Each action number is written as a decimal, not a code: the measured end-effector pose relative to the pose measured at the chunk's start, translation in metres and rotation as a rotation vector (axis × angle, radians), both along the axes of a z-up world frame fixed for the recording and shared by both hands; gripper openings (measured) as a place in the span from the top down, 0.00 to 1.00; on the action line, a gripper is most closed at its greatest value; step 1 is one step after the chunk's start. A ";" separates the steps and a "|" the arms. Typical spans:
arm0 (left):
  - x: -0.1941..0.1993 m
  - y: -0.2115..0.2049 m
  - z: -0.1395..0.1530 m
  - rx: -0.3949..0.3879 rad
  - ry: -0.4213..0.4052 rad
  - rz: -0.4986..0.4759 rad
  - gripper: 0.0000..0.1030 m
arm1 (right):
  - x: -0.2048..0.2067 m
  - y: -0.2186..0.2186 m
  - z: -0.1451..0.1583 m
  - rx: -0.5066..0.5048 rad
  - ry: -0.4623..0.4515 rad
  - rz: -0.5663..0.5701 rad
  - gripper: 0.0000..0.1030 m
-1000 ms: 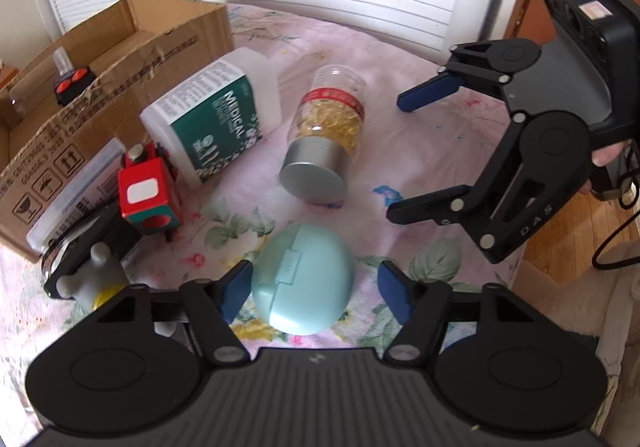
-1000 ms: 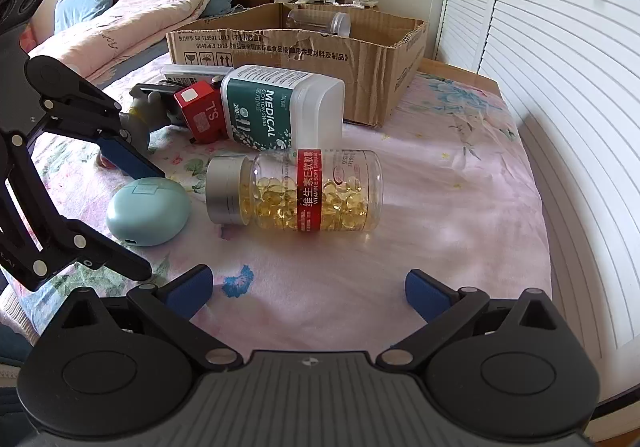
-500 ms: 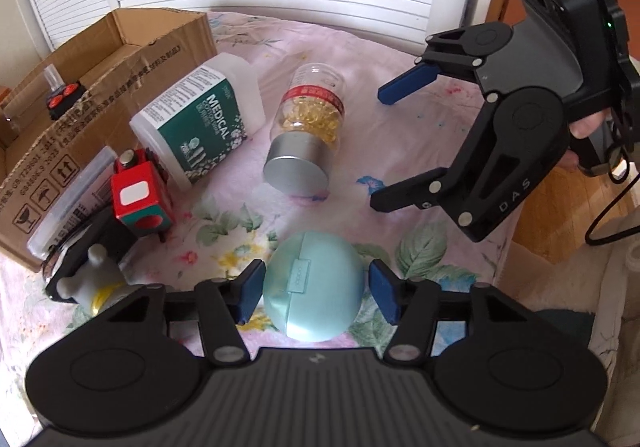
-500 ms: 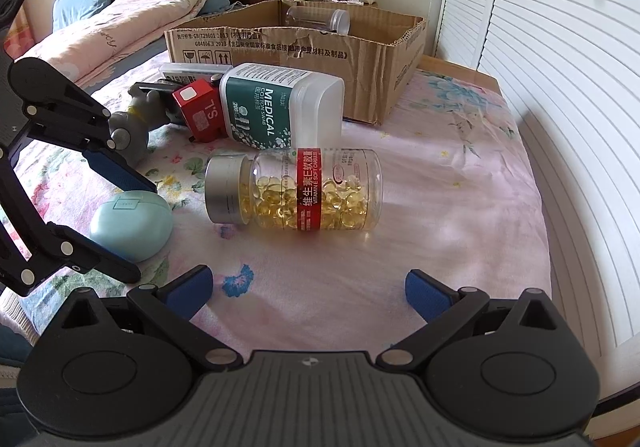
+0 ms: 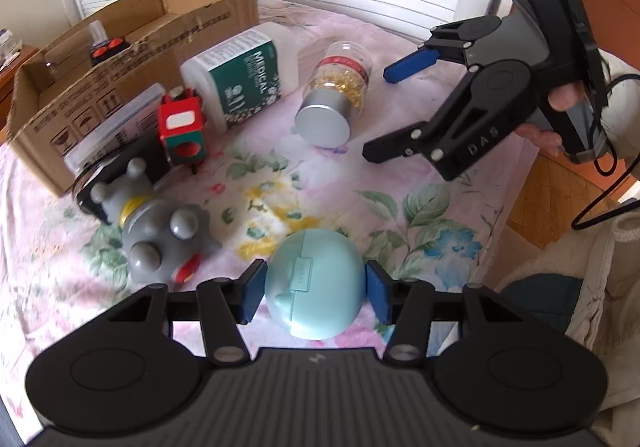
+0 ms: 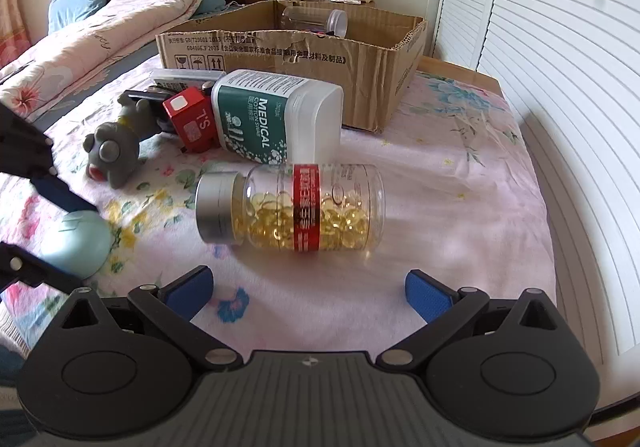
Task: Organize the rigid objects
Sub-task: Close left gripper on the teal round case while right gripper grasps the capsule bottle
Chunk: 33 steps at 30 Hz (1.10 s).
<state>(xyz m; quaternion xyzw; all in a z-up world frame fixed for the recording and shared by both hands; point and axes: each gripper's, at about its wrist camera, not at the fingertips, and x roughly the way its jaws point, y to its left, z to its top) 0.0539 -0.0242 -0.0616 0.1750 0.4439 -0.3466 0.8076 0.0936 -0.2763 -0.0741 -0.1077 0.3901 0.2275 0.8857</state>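
Observation:
My left gripper (image 5: pixel 316 295) is shut on a pale blue egg-shaped case (image 5: pixel 314 283) and holds it above the floral bedsheet; the case also shows in the right wrist view (image 6: pixel 82 243). My right gripper (image 6: pixel 308 291) is open and empty, just short of a clear jar of yellow capsules (image 6: pixel 296 207) lying on its side; the jar also shows in the left wrist view (image 5: pixel 334 93). A white and green MEDICAL bottle (image 6: pixel 276 119), a red cube (image 6: pixel 192 123) and a grey toy (image 6: pixel 116 147) lie behind it.
An open cardboard box (image 6: pixel 384 59) stands at the back with a clear container (image 6: pixel 316 21) in it. White shutters (image 6: pixel 560 87) run along the right. The bed edge (image 5: pixel 504 247) drops off to the floor on the right of the left wrist view.
My left gripper has closed on the blue case and pulled it back and up off the sheet. My right gripper has stayed open in front of the jar.

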 end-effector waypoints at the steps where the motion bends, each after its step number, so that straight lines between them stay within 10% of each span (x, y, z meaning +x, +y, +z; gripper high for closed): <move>1: -0.001 0.002 0.000 -0.003 -0.003 0.006 0.49 | 0.003 0.002 0.001 0.005 0.006 0.000 0.00; 33: 0.007 0.005 0.017 0.008 0.031 0.062 0.50 | 0.023 0.029 0.030 -0.075 0.054 -0.011 0.05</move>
